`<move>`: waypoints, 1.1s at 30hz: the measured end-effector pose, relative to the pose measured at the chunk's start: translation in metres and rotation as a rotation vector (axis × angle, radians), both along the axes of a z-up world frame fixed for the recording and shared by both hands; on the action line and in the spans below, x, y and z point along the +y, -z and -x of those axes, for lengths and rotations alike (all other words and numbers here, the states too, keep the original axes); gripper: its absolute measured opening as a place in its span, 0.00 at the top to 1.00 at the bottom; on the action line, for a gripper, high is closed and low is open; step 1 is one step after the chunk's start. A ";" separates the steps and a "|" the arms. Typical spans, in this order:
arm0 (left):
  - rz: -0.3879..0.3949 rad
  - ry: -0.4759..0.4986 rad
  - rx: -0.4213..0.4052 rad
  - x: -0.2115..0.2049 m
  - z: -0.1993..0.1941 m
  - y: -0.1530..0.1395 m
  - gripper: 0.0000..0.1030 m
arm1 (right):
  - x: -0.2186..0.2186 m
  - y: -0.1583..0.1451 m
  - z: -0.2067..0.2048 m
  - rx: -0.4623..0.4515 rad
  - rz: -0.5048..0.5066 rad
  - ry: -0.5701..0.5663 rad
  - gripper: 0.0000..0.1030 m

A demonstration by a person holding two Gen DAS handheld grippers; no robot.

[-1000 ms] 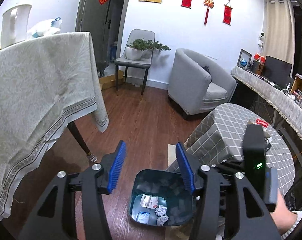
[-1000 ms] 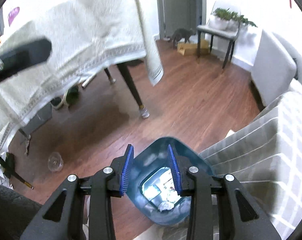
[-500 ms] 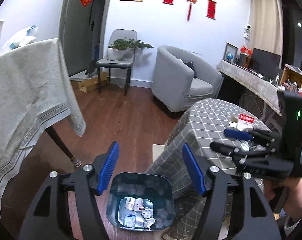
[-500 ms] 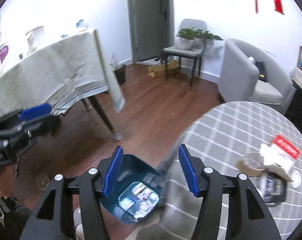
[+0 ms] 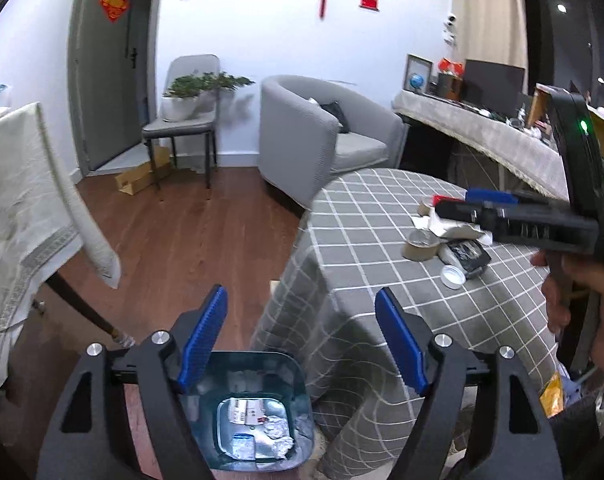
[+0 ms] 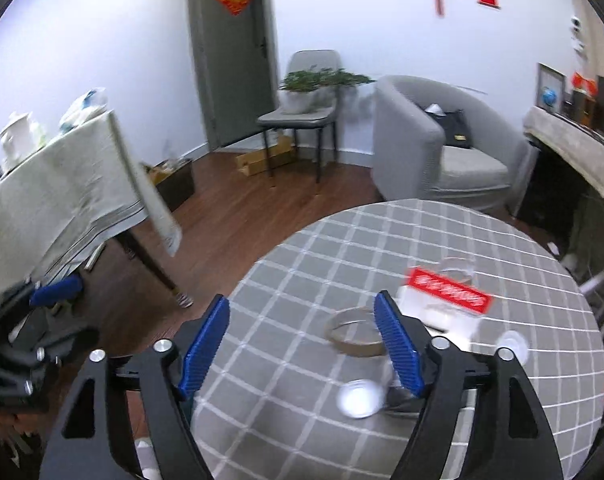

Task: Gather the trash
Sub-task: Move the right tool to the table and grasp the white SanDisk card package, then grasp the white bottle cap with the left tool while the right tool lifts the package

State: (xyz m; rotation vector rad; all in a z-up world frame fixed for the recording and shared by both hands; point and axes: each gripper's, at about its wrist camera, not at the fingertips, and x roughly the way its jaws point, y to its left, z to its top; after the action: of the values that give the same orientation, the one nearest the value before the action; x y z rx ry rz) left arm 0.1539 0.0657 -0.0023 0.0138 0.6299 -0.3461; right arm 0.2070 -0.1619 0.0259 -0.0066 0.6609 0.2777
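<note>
Some crumpled scraps already lie in the bin (image 5: pixel 245 412) on the floor, while a tape roll (image 6: pixel 356 330), lid (image 6: pixel 358 402) and packet (image 6: pixel 446 298) wait on the bench (image 6: pixel 302 304), both grippers' (image 5: pixel 302 346) (image 6: pixel 302 344) fingers having just spread apart, empty.

Blue bin (image 5: pixel 261 364) on floor, crumpled foil, wrappers inside; tape roll (image 6: pixel 356 332) on table.

1 bin (image 5: pixel 297 376), 1 tape roll (image 6: pixel 354 332), 2 round lids (image 6: pixel 358 398), 1 armchair (image 5: pixel 322 136), 2 covered tables (image 6: pixel 285 280).
</note>
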 end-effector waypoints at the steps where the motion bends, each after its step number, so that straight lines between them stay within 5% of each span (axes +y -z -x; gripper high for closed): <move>1: 0.004 0.012 0.006 -0.004 -0.002 0.002 0.23 | -0.006 0.000 -0.002 0.002 -0.004 0.016 0.21; 15: -0.034 0.151 0.031 -0.066 -0.024 0.022 0.21 | -0.052 0.015 -0.042 0.063 0.012 0.186 0.13; 33: -0.062 0.307 0.059 -0.128 -0.044 0.044 0.24 | -0.065 0.040 -0.084 0.157 0.059 0.264 0.12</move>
State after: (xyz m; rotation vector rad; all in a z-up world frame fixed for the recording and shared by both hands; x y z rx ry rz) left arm 0.1976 -0.0623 -0.0460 0.1614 0.6980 -0.6249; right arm 0.2906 -0.2269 -0.0143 0.0458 0.8166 0.0035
